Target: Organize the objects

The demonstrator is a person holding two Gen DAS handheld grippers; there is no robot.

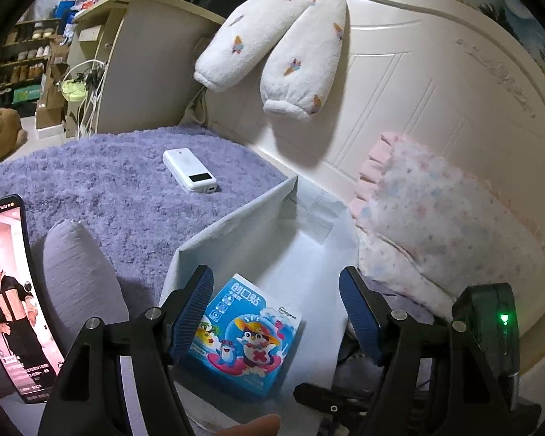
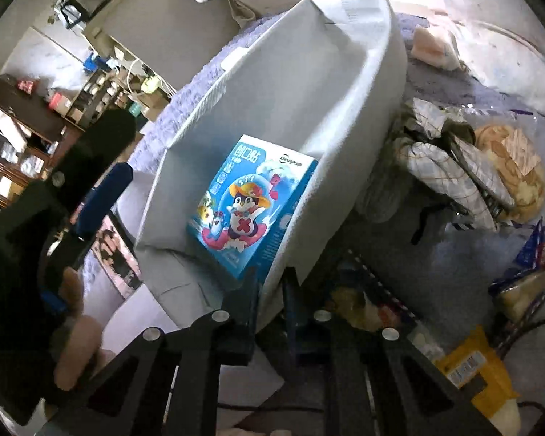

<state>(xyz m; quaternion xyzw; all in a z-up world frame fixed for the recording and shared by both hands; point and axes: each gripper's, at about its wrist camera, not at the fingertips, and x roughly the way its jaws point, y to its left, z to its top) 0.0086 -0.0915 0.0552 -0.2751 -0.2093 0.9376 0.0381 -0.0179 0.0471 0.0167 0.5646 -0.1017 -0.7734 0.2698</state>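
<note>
A blue cartoon-penguin bandage box [image 1: 245,334] lies inside a pale grey fabric storage bin [image 1: 236,229] on the purple fuzzy bed cover. My left gripper [image 1: 276,312] is open above the bin, its blue pads either side of the box, not touching it. In the right wrist view the same box [image 2: 252,203] rests against the bin's wall [image 2: 363,109]. My right gripper [image 2: 270,283] is shut on the bin's near rim. The left gripper's blue finger [image 2: 101,200] shows at the left.
A white power bank [image 1: 189,175] lies on the purple cover. A phone [image 1: 11,298] plays video at the left beside a grey cushion [image 1: 80,276]. A pink pillow [image 1: 443,229] leans on the headboard. A plaid cloth [image 2: 450,167], a snack bag [image 2: 508,167] and a yellow packet [image 2: 479,374] lie right of the bin.
</note>
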